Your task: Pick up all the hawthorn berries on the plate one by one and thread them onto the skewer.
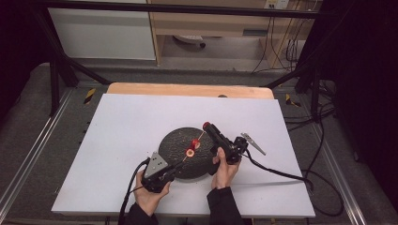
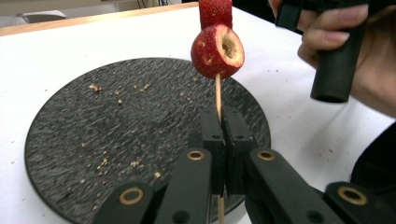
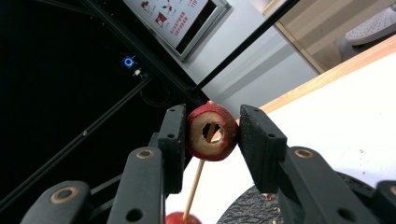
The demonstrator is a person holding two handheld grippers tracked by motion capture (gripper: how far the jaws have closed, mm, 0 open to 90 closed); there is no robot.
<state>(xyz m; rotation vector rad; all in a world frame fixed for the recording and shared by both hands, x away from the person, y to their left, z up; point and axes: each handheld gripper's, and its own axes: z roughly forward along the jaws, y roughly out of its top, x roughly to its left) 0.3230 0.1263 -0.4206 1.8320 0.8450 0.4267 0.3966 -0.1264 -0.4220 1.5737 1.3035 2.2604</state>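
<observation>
A thin wooden skewer [image 2: 217,95] slants over the black round plate [image 1: 174,140]. My left gripper [image 2: 223,116] is shut on its lower end, seen in the high view at the plate's near edge [image 1: 174,168]. Two cored red fruits sit on the stick, one [image 2: 217,51] below the other [image 2: 215,11]. My right gripper [image 3: 212,123] is shut on a third cored red fruit [image 3: 212,131], and the skewer's tip shows inside its hole. From above, that fruit [image 1: 206,125] is at the skewer's far end, above the plate's right rim.
The plate lies on a white board [image 1: 122,126] over a wooden table [image 1: 187,89]. Crumbs [image 2: 121,93] are scattered on the plate. Each gripper's cable trails off the board, the right one [image 1: 281,174] toward the right edge. Black frame bars stand at the back.
</observation>
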